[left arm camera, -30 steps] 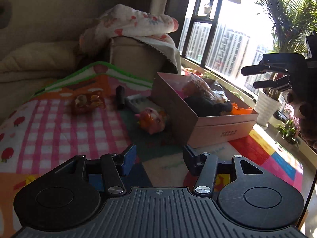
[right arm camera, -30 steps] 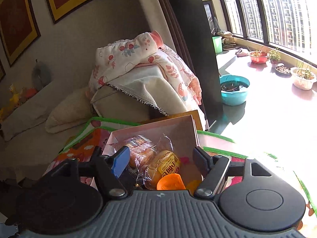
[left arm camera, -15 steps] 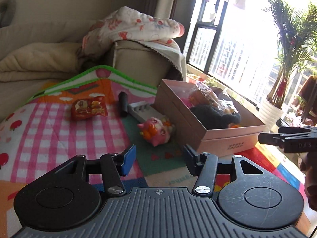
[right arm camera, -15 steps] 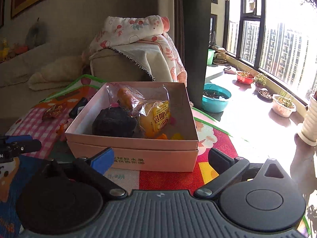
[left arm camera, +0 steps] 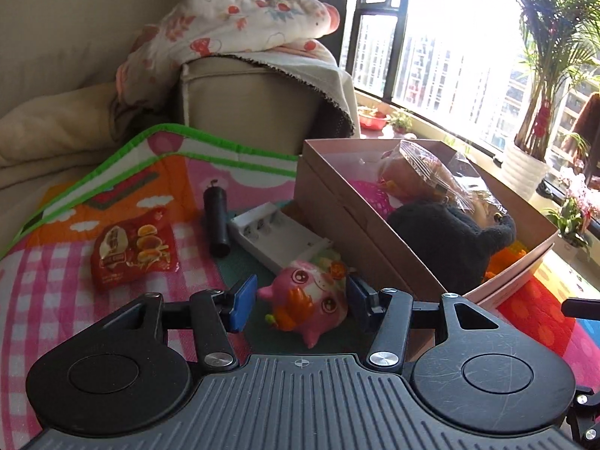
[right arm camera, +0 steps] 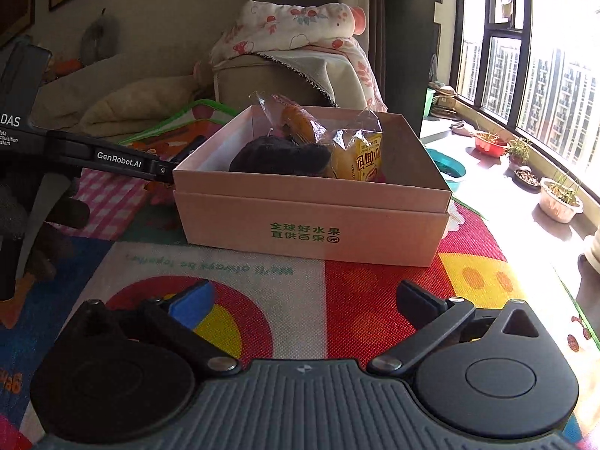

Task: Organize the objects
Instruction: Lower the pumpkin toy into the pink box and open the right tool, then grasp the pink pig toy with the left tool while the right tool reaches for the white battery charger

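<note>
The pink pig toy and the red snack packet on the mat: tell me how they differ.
The pink pig toy is plump and rounded; the red snack packet is a flat pouch. The pig toy is pink with orange trim, the packet red with printed food pictures. The pig toy sits between the open fingers of the left gripper, near the pink box; the packet lies off to the left, apart from it. Both rest on the play mat, outside the box.

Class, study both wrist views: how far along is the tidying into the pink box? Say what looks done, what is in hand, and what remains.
Done: a black plush toy and wrapped snacks lie in the pink box.
In hand: nothing is gripped. The left gripper straddles the pink toy without pressing it; the right gripper, just opened wide, is empty.
Left on the mat: the pink toy, red packet, black cylinder, white tray.
</note>
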